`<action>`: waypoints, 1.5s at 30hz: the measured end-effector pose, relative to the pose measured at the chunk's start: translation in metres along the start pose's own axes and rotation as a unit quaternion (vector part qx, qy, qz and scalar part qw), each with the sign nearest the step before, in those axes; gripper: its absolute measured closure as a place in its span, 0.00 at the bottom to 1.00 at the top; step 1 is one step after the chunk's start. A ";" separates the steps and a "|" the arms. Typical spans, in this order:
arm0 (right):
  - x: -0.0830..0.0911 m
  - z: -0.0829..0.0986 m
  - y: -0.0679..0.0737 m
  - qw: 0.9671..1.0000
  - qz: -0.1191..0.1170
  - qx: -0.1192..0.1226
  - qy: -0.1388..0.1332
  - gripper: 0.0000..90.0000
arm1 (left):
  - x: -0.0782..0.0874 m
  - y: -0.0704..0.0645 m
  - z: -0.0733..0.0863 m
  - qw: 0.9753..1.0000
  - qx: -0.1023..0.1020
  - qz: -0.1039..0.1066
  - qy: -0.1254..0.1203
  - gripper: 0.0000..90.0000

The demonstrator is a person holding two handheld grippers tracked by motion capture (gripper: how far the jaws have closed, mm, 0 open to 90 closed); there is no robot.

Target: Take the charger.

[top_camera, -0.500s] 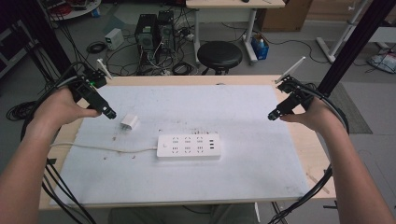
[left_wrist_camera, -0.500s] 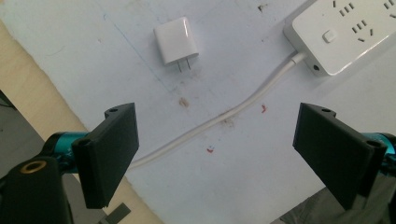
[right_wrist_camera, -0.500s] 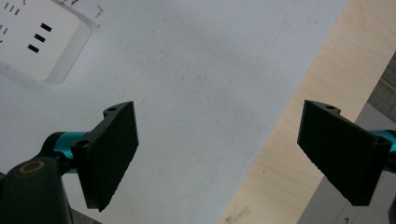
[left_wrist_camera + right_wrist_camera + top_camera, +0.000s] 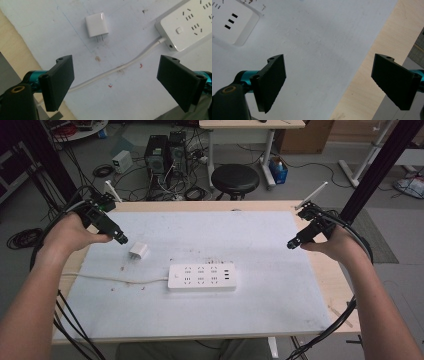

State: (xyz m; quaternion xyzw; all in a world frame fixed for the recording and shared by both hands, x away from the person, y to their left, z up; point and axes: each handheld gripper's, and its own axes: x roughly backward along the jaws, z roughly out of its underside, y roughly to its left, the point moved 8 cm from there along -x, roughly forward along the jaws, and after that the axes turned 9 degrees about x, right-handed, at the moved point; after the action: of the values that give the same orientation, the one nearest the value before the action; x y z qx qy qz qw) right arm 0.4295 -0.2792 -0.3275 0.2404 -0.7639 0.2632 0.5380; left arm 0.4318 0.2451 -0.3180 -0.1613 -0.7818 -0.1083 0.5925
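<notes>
A white power strip (image 4: pixel 201 276) lies mid-table on the white mat, its white cable (image 4: pixel 115 280) trailing off to the left. A small white plug adapter (image 4: pixel 139 251) rests on its side just left of the strip, prongs visible in the left gripper view (image 4: pixel 96 24). My left gripper (image 4: pixel 121 240) hovers open just above and left of the adapter, nothing between its jaws (image 4: pixel 116 83). The strip's end (image 4: pixel 187 25) and cable (image 4: pixel 120 68) lie ahead of it. My right gripper (image 4: pixel 291 244) stands open over the mat's right side, empty (image 4: pixel 329 83), with a corner of the strip (image 4: pixel 229 22) at upper left.
The white mat (image 4: pixel 270 290) covers most of the wooden table (image 4: pixel 340 290), whose bare edge runs along the right. Beyond the far edge stand a black stool (image 4: pixel 235 177), computer towers (image 4: pixel 165 150) and tangled cables on the floor. Black cables hang off both grippers.
Both hands hold nearly the same places; the left gripper has edged slightly toward the adapter.
</notes>
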 end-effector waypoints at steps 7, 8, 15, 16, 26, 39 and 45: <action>-0.004 -0.001 0.000 1.000 -0.002 0.004 -0.006 0.13 | -0.028 0.004 -0.008 0.999 0.046 0.009 0.004 0.16; -0.004 -0.001 0.000 1.000 -0.001 0.003 -0.005 0.13 | -0.032 0.005 -0.009 0.999 0.051 0.009 0.006 0.16; -0.008 0.000 -0.001 1.000 -0.003 0.003 -0.004 0.13 | -0.055 0.010 -0.018 0.997 0.081 0.002 0.017 0.16; -0.008 0.000 -0.001 1.000 -0.003 0.003 -0.003 0.13 | -0.059 0.011 -0.019 0.996 0.084 -0.001 0.019 0.16; -0.012 0.001 -0.003 1.000 -0.003 0.004 -0.006 0.13 | -0.100 0.016 -0.027 0.994 0.096 -0.006 0.048 0.16; -0.017 0.003 -0.004 1.000 -0.003 0.006 -0.005 0.13 | -0.155 0.020 -0.027 0.991 0.104 -0.025 0.079 0.17; -0.017 0.003 -0.003 1.000 -0.004 0.008 -0.006 0.13 | -0.165 0.022 -0.027 0.990 0.105 -0.035 0.083 0.23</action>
State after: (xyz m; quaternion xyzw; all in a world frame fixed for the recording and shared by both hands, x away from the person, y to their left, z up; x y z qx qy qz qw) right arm 0.4346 -0.2823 -0.3444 0.2491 -0.7638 0.2658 0.5328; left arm 0.5047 0.2356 -0.4696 -0.0615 -0.7422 -0.0594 0.6647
